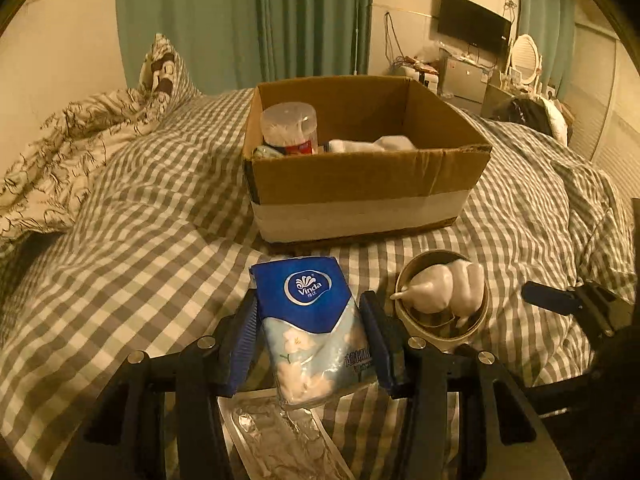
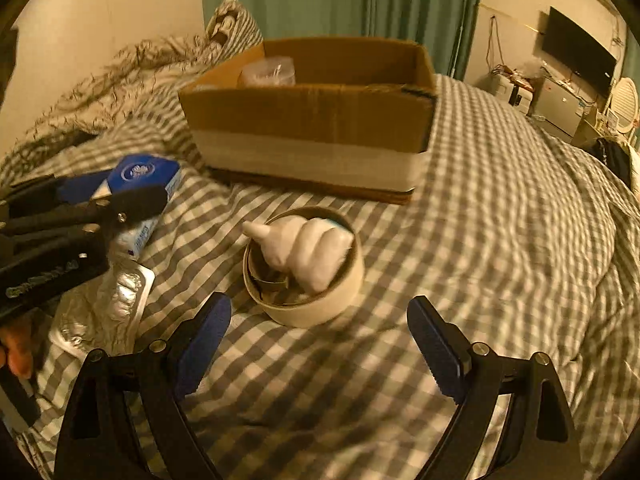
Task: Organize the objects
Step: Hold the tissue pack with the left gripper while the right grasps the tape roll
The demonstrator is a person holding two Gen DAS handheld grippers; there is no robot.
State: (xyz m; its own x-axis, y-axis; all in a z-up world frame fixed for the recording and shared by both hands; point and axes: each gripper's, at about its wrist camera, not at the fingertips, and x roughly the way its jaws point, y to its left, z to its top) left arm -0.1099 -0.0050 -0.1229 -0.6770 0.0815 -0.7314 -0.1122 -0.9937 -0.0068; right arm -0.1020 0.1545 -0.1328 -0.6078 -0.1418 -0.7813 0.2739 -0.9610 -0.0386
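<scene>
My left gripper (image 1: 308, 320) is shut on a blue Vinda tissue pack (image 1: 312, 320), one pad on each side, just above the bed. It also shows in the right wrist view (image 2: 138, 178). A cardboard box (image 1: 360, 184) stands behind it, holding a cotton swab jar (image 1: 290, 128) and a white cloth (image 1: 376, 145). My right gripper (image 2: 320, 320) is open and empty, just in front of a tape roll (image 2: 320, 304) with a white shell-shaped object (image 2: 308, 250) in it.
A foil blister pack (image 2: 100, 312) lies on the checked bed cover under the left gripper. A crumpled patterned blanket (image 1: 60, 160) lies at the left. A TV (image 1: 474, 26) and shelves stand far right.
</scene>
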